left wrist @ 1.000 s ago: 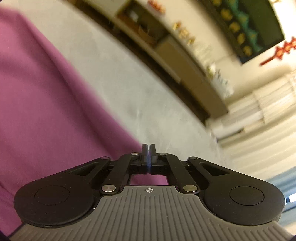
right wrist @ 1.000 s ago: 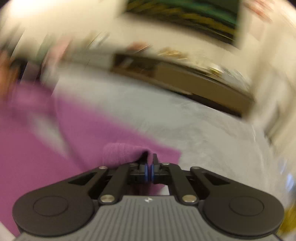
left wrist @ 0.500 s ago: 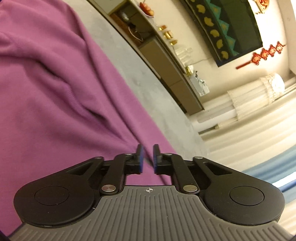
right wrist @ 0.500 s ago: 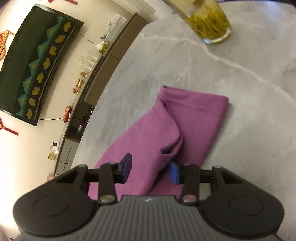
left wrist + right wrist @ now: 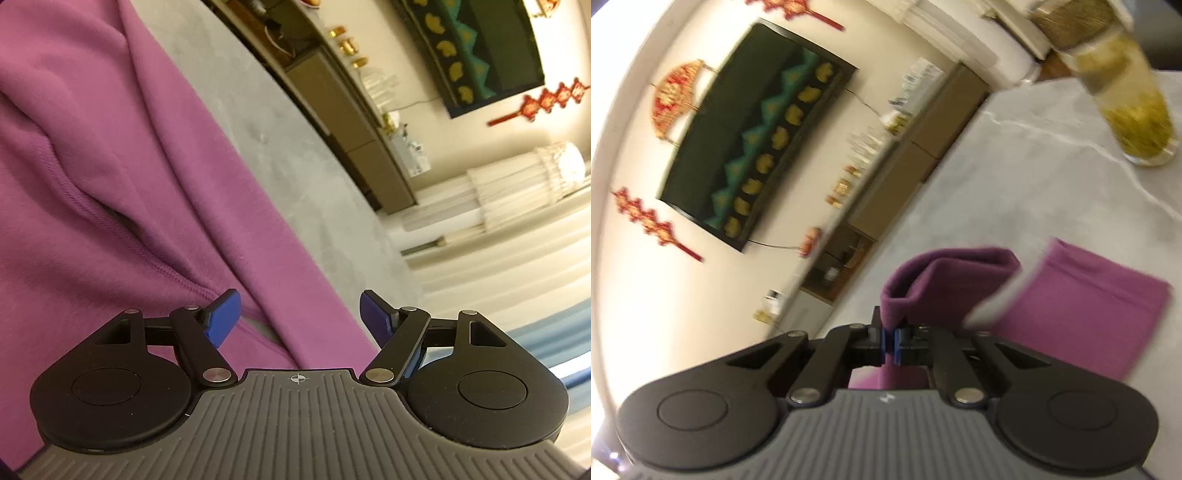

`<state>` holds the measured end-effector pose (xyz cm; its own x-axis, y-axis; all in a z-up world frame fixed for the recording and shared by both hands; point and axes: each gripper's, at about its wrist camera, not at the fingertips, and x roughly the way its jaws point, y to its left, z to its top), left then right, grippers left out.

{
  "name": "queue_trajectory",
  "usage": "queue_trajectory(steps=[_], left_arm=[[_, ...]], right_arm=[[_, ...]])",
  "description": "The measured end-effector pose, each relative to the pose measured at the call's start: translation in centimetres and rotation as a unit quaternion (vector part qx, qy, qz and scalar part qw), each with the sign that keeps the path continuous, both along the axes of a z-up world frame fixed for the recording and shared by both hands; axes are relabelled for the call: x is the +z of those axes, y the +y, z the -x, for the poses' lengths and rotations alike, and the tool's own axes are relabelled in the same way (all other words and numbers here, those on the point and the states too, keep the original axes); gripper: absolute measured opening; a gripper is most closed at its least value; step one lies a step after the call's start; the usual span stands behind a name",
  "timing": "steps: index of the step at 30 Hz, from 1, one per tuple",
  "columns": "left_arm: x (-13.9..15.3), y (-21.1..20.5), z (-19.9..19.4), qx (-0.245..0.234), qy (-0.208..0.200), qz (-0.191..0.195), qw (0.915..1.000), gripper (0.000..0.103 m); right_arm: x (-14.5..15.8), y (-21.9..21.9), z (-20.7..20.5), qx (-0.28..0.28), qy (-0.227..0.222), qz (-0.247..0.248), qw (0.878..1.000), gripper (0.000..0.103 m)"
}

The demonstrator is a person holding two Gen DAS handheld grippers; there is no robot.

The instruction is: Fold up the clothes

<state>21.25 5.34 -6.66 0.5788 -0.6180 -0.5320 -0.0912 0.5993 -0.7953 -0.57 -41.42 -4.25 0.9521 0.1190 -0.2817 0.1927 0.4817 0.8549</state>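
Holding two claws over a grey marbled bench (image 5: 280, 122), you have one garment in play: a purple sweatshirt (image 5: 110, 155). Left claw (image 5: 299, 317): released, its blue pads (image 5: 221, 321) standing wide apart, jaws having just been opening; the garment's folded edge runs between them, but neither pad presses on it. Seen from that wrist, the sweatshirt fills the left of the view, lying rumpled on the bench with a stitched seam (image 5: 122, 236) curving across it and a deep crease above. Right claw (image 5: 889, 341): clenched on a pinch of the same purple fabric (image 5: 945, 284), which rises from between the closed pads in a folded loop lifted off the bench; its jaws have just been closing onto it. Beyond your right claw, a flat purple part of the garment (image 5: 1086, 314) lies on the bench, its ribbed edge toward the far side. Other items, right-wrist view, somewhat blurred: a clear glass tumbler (image 5: 1130, 107) of yellow-green tea leaves in liquid, standing on the bench well apart from the sweatshirt; a long brown sideboard (image 5: 905, 173) against the wall, carrying small bottles and glasses; a dark wall panel (image 5: 753, 136) with teal and gold figures; red-and-gold hanging ornaments (image 5: 646, 218) on either side of it.
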Motion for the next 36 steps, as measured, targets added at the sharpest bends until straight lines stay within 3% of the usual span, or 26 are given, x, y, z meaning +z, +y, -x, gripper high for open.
queue_trajectory(steps=[4, 9, 13, 15, 16, 17, 20, 22, 23, 27, 29, 31, 34, 36], left_arm=[[-0.7, -1.2, -1.4, 0.004, 0.007, -0.009, 0.9999, 0.068], [-1.5, -2.7, -2.4, 0.004, 0.015, -0.008, 0.9998, 0.068], [-2.1, -3.5, -3.2, 0.010, 0.024, -0.004, 0.9997, 0.064], [-2.3, -3.5, -3.9, 0.017, 0.029, 0.008, 0.9994, 0.045], [-2.4, -3.3, -4.3, 0.018, 0.031, 0.022, 0.9991, 0.012], [-2.4, -3.1, -4.8, 0.018, 0.030, 0.030, 0.9989, 0.000], [-0.1, -2.7, -5.1, 0.029, -0.005, 0.004, 0.9996, 0.000], [2.4, -2.5, -4.4, 0.036, -0.042, -0.013, 0.9984, 0.000], [3.9, -2.3, -3.5, 0.038, -0.064, -0.018, 0.9971, 0.000], [8.7, -1.1, 5.9, -0.011, -0.134, -0.029, 0.9905, 0.000], [7.6, -1.5, 10.8, -0.052, -0.118, -0.057, 0.9901, 0.000], [5.1, -2.4, 13.1, -0.069, -0.092, -0.082, 0.9900, 0.000], [2.2, -3.7, 13.4, -0.075, -0.055, -0.089, 0.9917, 0.000], [2.2, -4.6, 12.9, -0.076, -0.057, -0.102, 0.9902, 0.000]], right_arm=[[0.8, -2.2, -0.7, 0.009, -0.059, -0.044, 0.997, 0.004], [-1.0, -4.5, -1.4, 0.024, -0.082, -0.109, 0.990, 0.004], [-1.0, -5.0, -1.7, 0.030, -0.090, -0.117, 0.989, 0.004], [-1.1, -5.1, -1.4, 0.030, -0.094, -0.120, 0.988, 0.004], [-1.0, -5.2, -1.2, 0.027, -0.091, -0.116, 0.989, 0.004], [-1.1, -5.4, -1.1, 0.020, -0.081, -0.112, 0.990, 0.004], [-2.3, -5.9, -1.6, 0.000, -0.011, -0.102, 0.995, 0.004], [-3.4, -5.9, -3.1, 0.016, 0.038, -0.098, 0.994, 0.004], [-2.8, -5.8, -3.2, 0.032, 0.039, -0.082, 0.995, 0.004], [0.1, -5.6, -2.4, 0.097, 0.041, 0.001, 0.994, 0.004], [1.5, -5.8, -0.5, 0.129, 0.045, 0.066, 0.988, 0.004], [-0.7, -7.1, 0.5, 0.143, 0.110, 0.086, 0.980, 0.004], [-4.0, -8.4, 1.3, 0.150, 0.187, 0.091, 0.967, 0.004], [-6.1, -9.1, 1.6, 0.150, 0.230, 0.086, 0.958, 0.004]])
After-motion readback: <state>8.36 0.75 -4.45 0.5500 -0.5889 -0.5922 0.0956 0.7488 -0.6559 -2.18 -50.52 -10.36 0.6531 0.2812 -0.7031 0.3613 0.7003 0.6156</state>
